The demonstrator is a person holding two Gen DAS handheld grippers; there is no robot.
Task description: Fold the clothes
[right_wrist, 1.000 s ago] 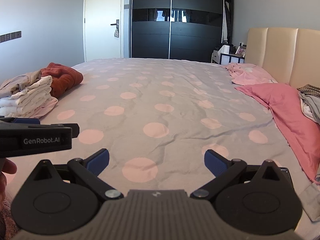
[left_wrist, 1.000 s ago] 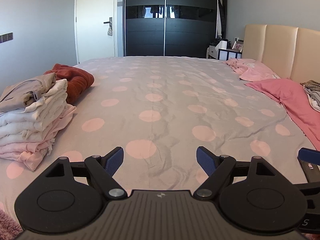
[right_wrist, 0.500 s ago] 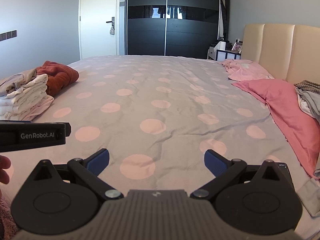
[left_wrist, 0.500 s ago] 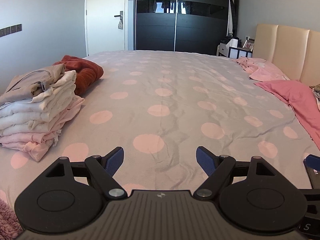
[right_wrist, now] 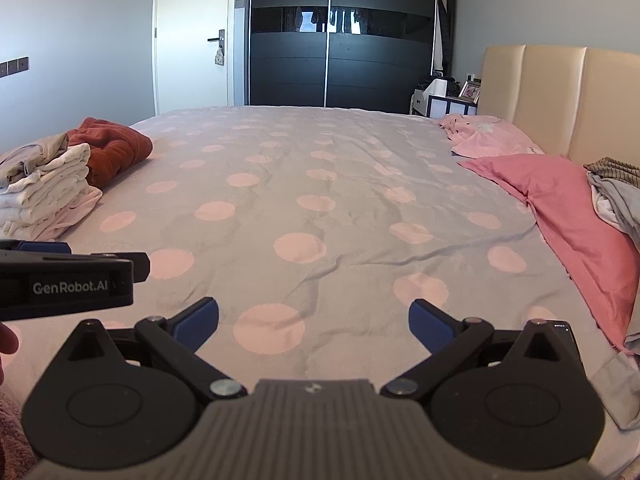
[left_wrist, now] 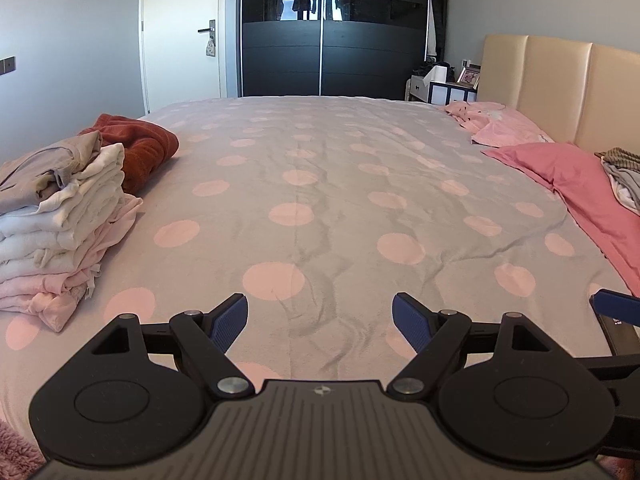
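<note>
Clothes lie at both edges of the bed, well apart from our two tools. Largest before us is the grey bedspread with pink dots, bare across its middle. On its left side sits the stack of folded clothes, pale grey, cream and pink layers, with a rust-red garment touching its far side. On the right, against the beige headboard, rest a dark pink pillow and a light pink pillow; a heap of unfolded clothes, grey and striped, lies on the dark pink one at the frame's edge. A black wardrobe and a white door stand beyond the foot of the view.

Compared with half a second ago, the left wrist view has swung a little right: the folded stack sits nearer the left edge and the unfolded heap has come into sight. The right wrist view has turned slightly left, so the pillows sit further right.

Our left gripper hovers above the bedspread with its blue pads spread wide, holding nothing and touching nothing. Our right gripper is likewise spread wide and empty above the cover. In the right wrist view the left tool's black body, marked GenRobot.AI, crosses the left edge, with a fingertip of our hand just below it.
</note>
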